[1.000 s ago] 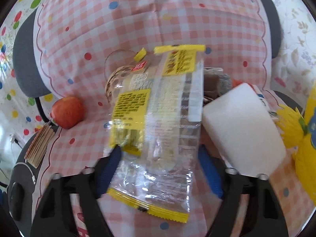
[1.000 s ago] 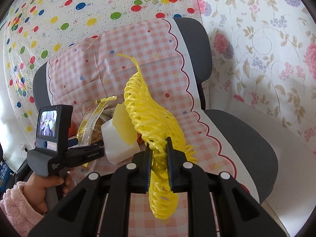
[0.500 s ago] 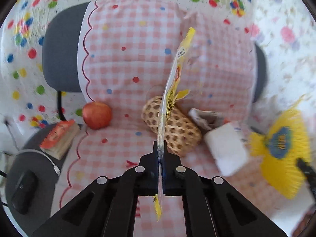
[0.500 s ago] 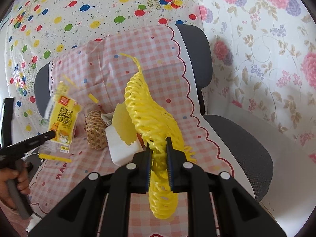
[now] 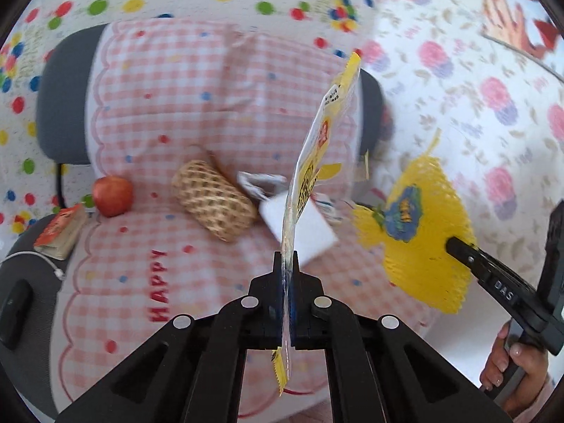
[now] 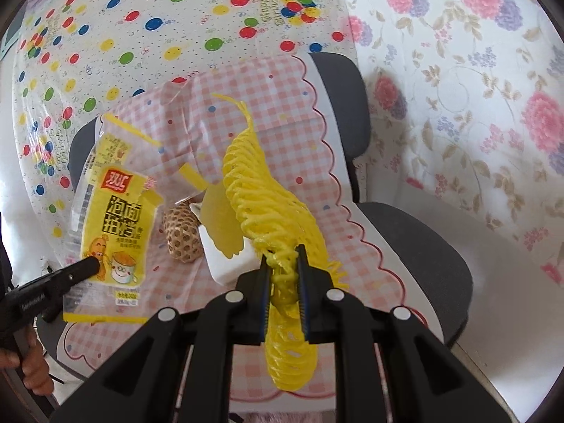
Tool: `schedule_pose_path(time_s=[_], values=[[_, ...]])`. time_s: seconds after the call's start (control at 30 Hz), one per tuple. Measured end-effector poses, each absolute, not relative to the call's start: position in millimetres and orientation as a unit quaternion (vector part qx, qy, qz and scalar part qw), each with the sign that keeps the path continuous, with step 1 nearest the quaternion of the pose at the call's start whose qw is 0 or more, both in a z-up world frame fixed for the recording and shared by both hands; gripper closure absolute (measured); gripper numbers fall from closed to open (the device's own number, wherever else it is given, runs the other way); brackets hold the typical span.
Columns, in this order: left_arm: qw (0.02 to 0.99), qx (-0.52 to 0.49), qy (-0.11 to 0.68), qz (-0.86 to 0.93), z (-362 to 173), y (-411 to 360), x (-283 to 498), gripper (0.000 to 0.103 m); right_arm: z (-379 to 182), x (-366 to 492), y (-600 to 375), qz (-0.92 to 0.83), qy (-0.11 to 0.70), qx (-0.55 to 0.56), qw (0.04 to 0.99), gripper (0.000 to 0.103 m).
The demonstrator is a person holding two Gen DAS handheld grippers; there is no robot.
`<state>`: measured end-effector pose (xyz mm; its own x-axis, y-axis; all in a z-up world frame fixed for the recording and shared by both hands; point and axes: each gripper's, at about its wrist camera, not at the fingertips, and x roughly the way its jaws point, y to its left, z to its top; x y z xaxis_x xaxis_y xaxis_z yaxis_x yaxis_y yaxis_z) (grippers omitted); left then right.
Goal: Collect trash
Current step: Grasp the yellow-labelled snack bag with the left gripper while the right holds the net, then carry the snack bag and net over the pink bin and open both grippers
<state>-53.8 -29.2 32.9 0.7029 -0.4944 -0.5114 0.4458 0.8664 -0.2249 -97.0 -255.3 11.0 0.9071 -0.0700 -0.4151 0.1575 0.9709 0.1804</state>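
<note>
My left gripper (image 5: 286, 264), which a second ago stood wide around the yellow snack wrapper (image 5: 310, 176), now pinches it edge-on, lifted clear of the chair's checked cloth (image 5: 183, 105). My right gripper (image 6: 284, 257) stays clamped on the yellow foam net (image 6: 268, 197), raised beside the wrapper.

From my left gripper's camera the wrapper (image 5: 310, 176) shows edge-on, so its print is unreadable there, and it hides the middle of the white block (image 5: 306, 236) behind it. Right of that block, the picture's edge cuts off my right hand (image 5: 511, 363), and the small crumpled scraps (image 5: 261, 181) just behind the block are too blurred to identify. From my right gripper's camera the yellow foam net (image 6: 271, 204) covers most of the white block, and the edge crops my left hand (image 6: 33, 373).
</note>
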Motion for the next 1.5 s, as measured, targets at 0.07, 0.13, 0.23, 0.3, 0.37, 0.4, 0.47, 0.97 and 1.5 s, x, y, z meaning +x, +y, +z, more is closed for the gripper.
schedule_pose_path(time_s=[0.07, 0.13, 0.23, 0.3, 0.37, 0.4, 0.47, 0.97, 1.5], values=[[0.920, -0.028, 0.285, -0.268, 29.8, -42.5, -62.0, 0.100, 5.9, -106.4, -258.4, -0.066, 0.216, 0.106, 0.968, 0.090], [0.916, -0.023, 0.285, -0.283, 26.7, -52.3, -68.6, 0.100, -0.1, -120.6, -263.9, -0.079, 0.223, 0.109, 0.965, 0.090], [0.907, -0.017, 0.289, -0.304, 19.9, -68.6, -78.5, 0.100, -4.2, -141.1, -272.1, -0.103, 0.227, 0.108, 0.962, 0.090], [0.902, -0.009, 0.292, -0.318, 13.2, -83.0, -87.6, 0.100, -5.2, -154.9, -277.3, -0.123, 0.227, 0.104, 0.960, 0.090], [0.893, 0.001, 0.295, -0.340, 6.9, -99.0, -97.2, 0.100, -5.9, -167.8, -283.4, -0.139, 0.229, 0.105, 0.958, 0.090], [0.888, 0.005, 0.297, -0.352, 4.2, -105.9, -101.8, 0.100, -6.2, -176.4, -287.6, -0.150, 0.230, 0.106, 0.956, 0.090], [0.877, 0.014, 0.298, -0.376, -1.1, -121.8, -111.8, 0.100, -6.5, -190.1, -293.6, -0.168, 0.232, 0.105, 0.952, 0.090], [0.776, 0.093, 0.367, -0.505, -47.6, -205.3, -159.6, 0.100, -59.7, -294.3, -321.8, -0.271, 0.307, 0.159, 0.899, 0.090], [0.731, 0.123, 0.409, -0.532, -72.9, -251.2, -188.2, 0.091, -88.9, -317.9, -345.4, -0.288, 0.318, 0.213, 0.878, 0.088]])
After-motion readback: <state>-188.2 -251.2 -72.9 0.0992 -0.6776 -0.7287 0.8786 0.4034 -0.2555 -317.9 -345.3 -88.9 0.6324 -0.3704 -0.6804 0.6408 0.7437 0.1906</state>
